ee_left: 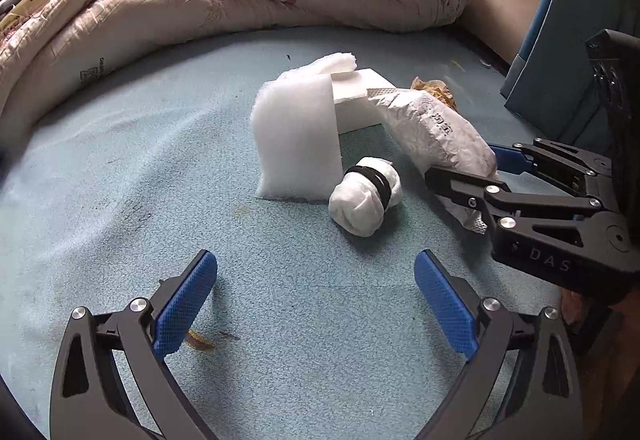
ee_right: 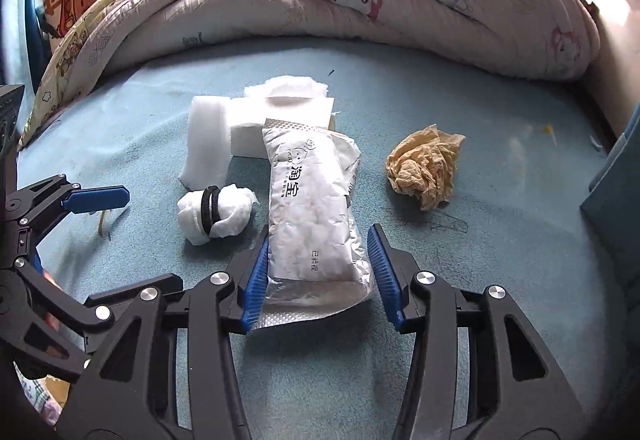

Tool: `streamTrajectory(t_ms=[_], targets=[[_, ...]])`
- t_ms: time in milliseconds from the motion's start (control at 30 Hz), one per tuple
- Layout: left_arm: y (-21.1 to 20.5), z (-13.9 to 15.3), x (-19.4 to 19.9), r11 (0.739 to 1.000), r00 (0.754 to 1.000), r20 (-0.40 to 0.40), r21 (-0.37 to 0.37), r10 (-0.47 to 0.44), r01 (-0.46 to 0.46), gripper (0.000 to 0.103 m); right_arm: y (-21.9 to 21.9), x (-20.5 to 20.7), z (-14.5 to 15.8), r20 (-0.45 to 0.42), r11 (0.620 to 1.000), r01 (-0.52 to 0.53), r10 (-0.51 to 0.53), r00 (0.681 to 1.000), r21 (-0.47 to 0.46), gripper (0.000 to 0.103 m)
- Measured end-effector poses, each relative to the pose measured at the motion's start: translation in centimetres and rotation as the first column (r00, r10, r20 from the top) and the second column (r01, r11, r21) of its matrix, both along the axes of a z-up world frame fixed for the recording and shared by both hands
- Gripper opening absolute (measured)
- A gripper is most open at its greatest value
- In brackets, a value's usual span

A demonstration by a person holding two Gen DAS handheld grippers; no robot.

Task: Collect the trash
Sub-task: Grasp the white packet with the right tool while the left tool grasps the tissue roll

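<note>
The right tool point(ee_right: 318, 276) straddles the near end of the silver mailer pouch point(ee_right: 310, 208) on the blue bed sheet point(ee_right: 500, 240), its pads touching or nearly touching the sides, though whether it truly grips I cannot tell. The left tool point(ee_left: 316, 304) hovers wide and empty. The step looks like taking the pouch; next comes a firm squeeze and lift. Around it lie one banded tissue wad point(ee_right: 216, 214), one crumpled brown paper point(ee_right: 426, 170) and at least two white foam pieces point(ee_right: 208, 144).
</note>
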State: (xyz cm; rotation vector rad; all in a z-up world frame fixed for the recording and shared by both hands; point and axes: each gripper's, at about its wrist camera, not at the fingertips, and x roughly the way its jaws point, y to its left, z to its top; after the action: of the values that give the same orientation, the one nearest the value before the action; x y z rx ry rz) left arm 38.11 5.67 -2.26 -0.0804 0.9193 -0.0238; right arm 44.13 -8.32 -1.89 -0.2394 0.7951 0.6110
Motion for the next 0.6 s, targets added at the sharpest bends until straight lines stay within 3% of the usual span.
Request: streamTrajectory(t_ms=[133,300,600], targets=[[-0.8,0.2,0.2,0.999,1.000,0.004,0.052,0.005,-0.005,0.097,-2.0,-1.0,0.3,0.007,1.000,0.021,-0.021,1.000,0.012,0.043],[-2.0,0.3,1.2,1.000,1.000,-0.006,0.015,0.009,-0.008,0.097,-4.8,-1.1,0.3,0.004,0.998,0.057,-0.057,0.998,0.006,0.042],[-4.8,-0.3,4.7,0.998,0.999,-0.028,0.063,0.016,-0.015,0.096,-7.2,-1.6,0.8,0.009,0.998,0.060,-0.061,0.998,0.030,0.042]])
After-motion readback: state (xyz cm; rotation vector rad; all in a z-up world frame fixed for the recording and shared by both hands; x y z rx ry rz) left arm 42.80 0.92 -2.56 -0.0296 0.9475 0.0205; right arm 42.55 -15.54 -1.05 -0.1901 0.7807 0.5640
